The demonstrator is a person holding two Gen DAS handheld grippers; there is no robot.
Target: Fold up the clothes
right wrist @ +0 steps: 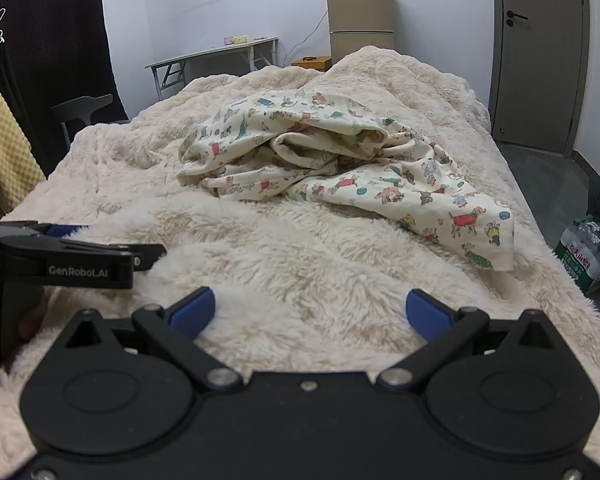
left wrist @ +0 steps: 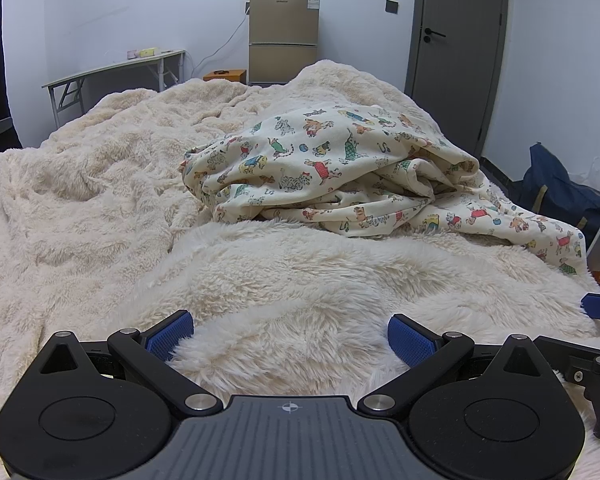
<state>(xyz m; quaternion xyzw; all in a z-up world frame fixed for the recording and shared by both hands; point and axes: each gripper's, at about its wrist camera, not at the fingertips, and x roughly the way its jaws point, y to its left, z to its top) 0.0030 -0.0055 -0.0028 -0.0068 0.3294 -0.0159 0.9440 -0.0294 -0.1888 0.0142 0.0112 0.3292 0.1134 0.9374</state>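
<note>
Cream printed garment (left wrist: 332, 172) lies crumpled on fleecy bed (left wrist: 100, 200); left gripper (left wrist: 290, 336) and right gripper (right wrist: 310, 310) wide, apparently empty.

Black plastic left gripper (left wrist: 290, 334) and right gripper (right wrist: 310, 310), each with round housings, silver pivot screws, ribbed blue pads (left wrist: 168, 336). White "GenRobot.AI" lettering on the left one's side.

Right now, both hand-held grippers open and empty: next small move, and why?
Probably move the right hand-held gripper forward to the loose corner of the printed garment. The garment lies bunched on the fuzzy blanket, out of reach of both, and must be spread before folding. The left hand-held gripper is also open.
</note>
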